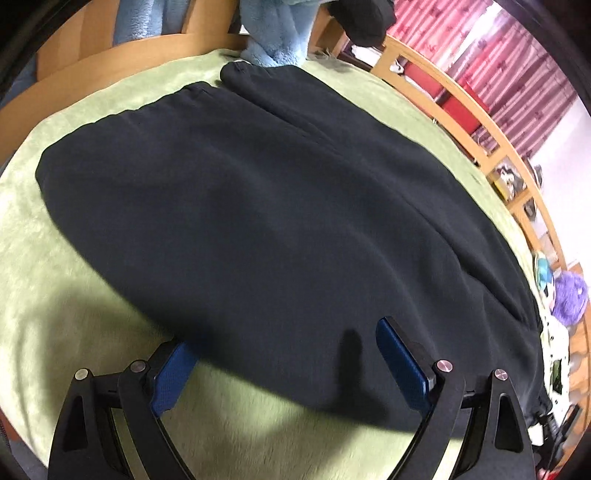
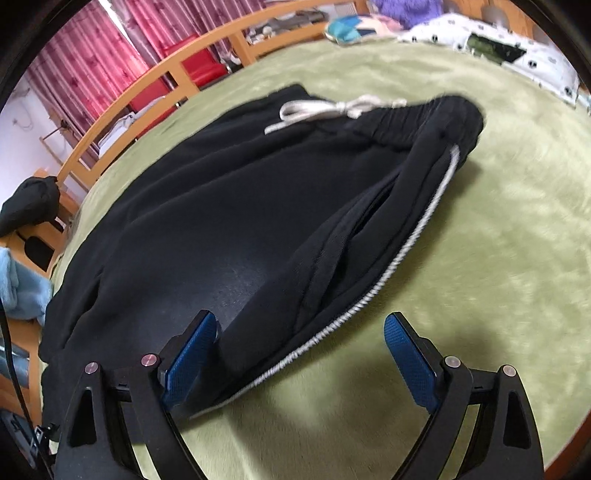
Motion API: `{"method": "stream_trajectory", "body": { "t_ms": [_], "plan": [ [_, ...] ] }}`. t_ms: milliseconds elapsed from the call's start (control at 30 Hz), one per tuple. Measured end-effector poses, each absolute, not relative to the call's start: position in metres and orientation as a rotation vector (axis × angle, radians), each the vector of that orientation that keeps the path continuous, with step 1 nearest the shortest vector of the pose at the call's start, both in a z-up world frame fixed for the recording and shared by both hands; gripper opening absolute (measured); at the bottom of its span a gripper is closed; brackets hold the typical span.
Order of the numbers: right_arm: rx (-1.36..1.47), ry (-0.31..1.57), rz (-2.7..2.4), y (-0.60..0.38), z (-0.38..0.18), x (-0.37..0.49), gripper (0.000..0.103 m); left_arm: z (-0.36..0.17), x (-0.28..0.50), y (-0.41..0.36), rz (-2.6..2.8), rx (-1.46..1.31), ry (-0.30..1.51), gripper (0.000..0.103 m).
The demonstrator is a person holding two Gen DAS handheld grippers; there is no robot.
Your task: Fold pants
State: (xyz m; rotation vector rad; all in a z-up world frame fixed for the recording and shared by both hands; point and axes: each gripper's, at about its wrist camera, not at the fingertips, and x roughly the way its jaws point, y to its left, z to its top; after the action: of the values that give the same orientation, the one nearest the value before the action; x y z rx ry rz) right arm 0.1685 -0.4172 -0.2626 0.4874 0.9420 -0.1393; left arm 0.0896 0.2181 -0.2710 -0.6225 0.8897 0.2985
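Black pants lie flat on a green blanket. Their leg ends reach the far edge in the left wrist view. In the right wrist view the pants show a waistband with a white drawstring at the far end and a white side stripe along the near edge. My left gripper is open over the near hem, its blue pads astride the cloth edge. My right gripper is open too, straddling the striped side edge near the hip, nothing pinched.
A wooden bed rail curves around the blanket, with red striped curtains behind it. A light blue fleece and a black garment lie at the far end. A spotted white cloth and purple plush sit at the side.
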Motion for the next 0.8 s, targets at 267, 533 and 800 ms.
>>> {"method": "stream_trajectory", "body": {
  "t_ms": [267,533,800],
  "plan": [
    [0.403,0.92,-0.133,-0.399,-0.272,0.191,0.024,-0.253,0.109,0.241,0.323,-0.632,0.897,0.008],
    [0.489,0.838,-0.012,-0.399,-0.216,0.19,0.019,-0.18,0.112,0.244,0.261,-0.599,0.74,0.008],
    [0.364,0.796,0.068,-0.381,-0.149,0.262,0.018,-0.123,0.204,0.227,0.27,-0.445,0.639,0.008]
  ]
}}
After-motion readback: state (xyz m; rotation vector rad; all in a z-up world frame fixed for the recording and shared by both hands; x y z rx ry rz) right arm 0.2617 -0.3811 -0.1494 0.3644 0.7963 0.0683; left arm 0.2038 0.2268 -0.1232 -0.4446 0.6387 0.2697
